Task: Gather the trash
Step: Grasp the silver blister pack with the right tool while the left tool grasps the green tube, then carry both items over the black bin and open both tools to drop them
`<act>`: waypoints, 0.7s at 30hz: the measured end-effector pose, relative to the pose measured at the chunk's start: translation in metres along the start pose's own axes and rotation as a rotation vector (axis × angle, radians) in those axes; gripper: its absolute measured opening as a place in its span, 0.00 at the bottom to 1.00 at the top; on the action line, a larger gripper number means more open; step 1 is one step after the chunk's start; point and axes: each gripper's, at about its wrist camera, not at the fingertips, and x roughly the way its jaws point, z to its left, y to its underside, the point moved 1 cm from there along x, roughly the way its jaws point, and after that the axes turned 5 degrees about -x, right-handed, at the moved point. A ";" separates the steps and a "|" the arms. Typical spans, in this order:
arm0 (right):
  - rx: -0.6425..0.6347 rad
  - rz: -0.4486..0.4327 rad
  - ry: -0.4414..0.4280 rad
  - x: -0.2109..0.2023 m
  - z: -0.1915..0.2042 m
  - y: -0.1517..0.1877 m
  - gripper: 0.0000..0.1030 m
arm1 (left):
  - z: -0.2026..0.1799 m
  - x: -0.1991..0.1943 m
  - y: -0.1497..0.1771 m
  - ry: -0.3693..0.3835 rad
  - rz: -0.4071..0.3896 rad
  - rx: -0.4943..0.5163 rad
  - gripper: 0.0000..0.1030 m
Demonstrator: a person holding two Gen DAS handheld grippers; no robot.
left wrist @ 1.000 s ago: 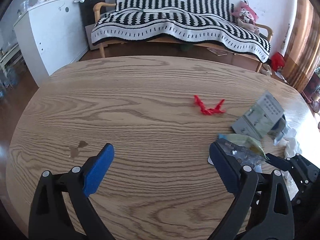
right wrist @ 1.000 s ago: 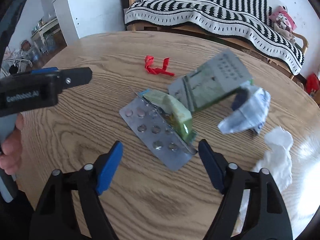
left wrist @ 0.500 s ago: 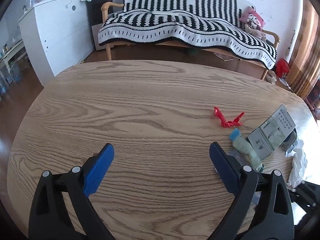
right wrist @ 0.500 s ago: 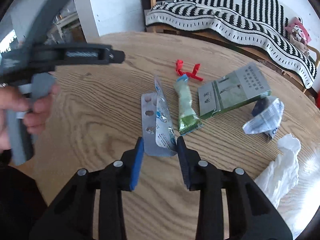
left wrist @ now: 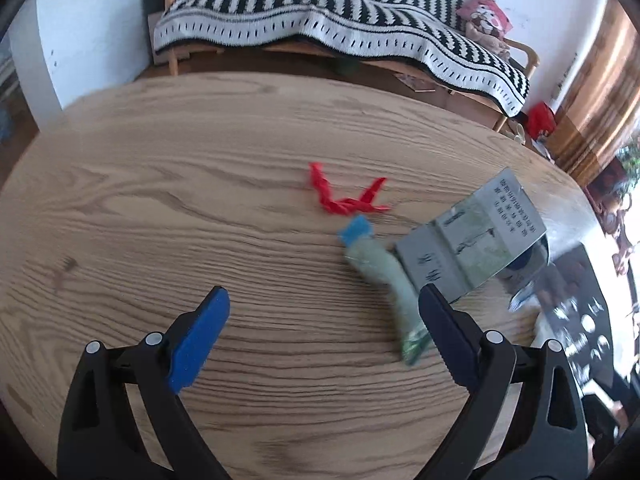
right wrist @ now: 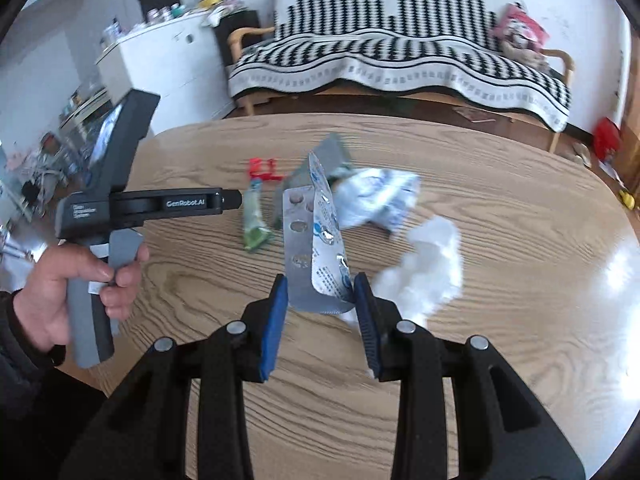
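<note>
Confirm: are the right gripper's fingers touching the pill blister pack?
Touching. In the right wrist view both blue fingers of the right gripper press on the folded blister pack's lower edge, holding it upright.

Blister pack [right wrist: 316, 248] upright in right hand-held gripper [right wrist: 320, 304]; tissue [right wrist: 424, 264] right, sachet [right wrist: 254, 220] ahead-left, on tabletop [right wrist: 520, 340].

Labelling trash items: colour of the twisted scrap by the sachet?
Red twisted scrap, clearest in the left wrist view.

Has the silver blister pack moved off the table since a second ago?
Yes. The blister pack, then flat on the table beside the green wrapper, now stands upright, clamped in the right hand-held gripper.
</note>
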 end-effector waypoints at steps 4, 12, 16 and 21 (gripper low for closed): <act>0.019 -0.016 0.018 -0.021 -0.018 0.011 0.33 | -0.012 0.011 0.006 -0.021 0.021 -0.035 0.81; 0.069 -0.043 0.056 -0.058 -0.056 0.032 0.33 | -0.026 0.009 0.017 -0.077 0.025 -0.007 0.16; 0.119 -0.058 0.095 -0.078 -0.079 0.045 0.33 | -0.033 -0.010 0.016 -0.084 -0.004 0.004 0.15; 0.209 -0.063 0.176 -0.109 -0.122 0.074 0.33 | -0.073 -0.046 0.023 -0.021 -0.068 0.066 0.15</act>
